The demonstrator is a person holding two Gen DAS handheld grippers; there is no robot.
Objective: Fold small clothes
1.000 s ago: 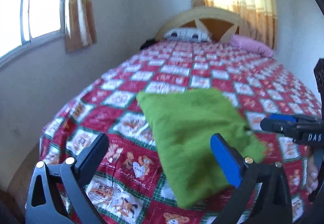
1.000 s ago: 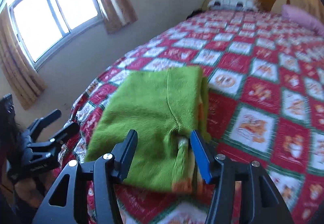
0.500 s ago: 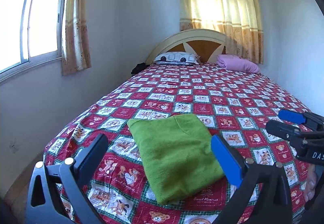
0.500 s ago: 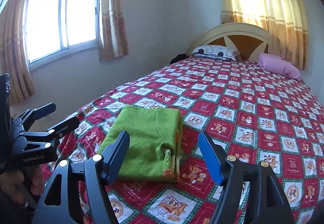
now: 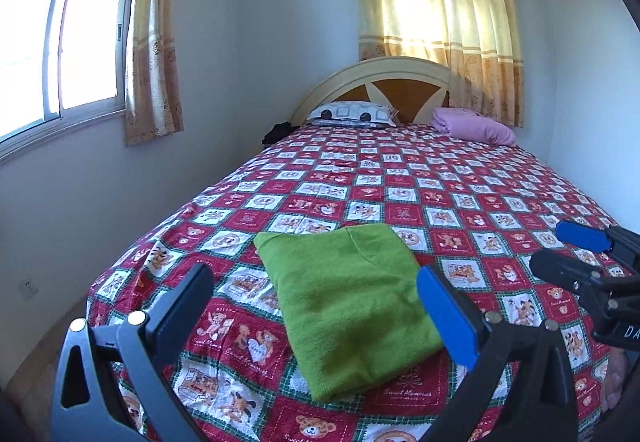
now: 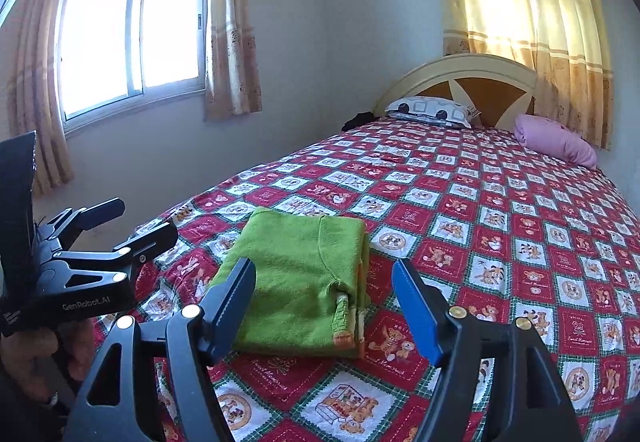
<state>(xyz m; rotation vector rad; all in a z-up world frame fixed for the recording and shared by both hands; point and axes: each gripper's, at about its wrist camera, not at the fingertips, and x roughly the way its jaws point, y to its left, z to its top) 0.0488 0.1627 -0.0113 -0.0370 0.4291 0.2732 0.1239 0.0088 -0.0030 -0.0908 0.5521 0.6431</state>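
Observation:
A green knitted garment [image 5: 352, 302] lies folded into a neat rectangle on the red patterned bedspread [image 5: 440, 194] near the foot of the bed. In the right wrist view the garment [image 6: 296, 274] shows an orange-trimmed cuff at its near right edge. My left gripper [image 5: 316, 306] is open and empty, held back above the bed's foot. My right gripper [image 6: 324, 298] is open and empty, also drawn back from the garment. Each gripper shows in the other's view: the right one [image 5: 576, 254] at the right edge, the left one [image 6: 116, 226] at the left.
A patterned pillow [image 5: 352, 114] and a pink pillow [image 5: 472, 126] lie by the headboard [image 5: 392, 82]. A wall with a window [image 6: 128, 38] runs along the bed's left side. Curtains [image 5: 440, 22] hang behind the headboard.
Both grippers pulled back and up from the garment; a second ago the right gripper's fingers were at its cuff edge. The garment stays folded on the bed.

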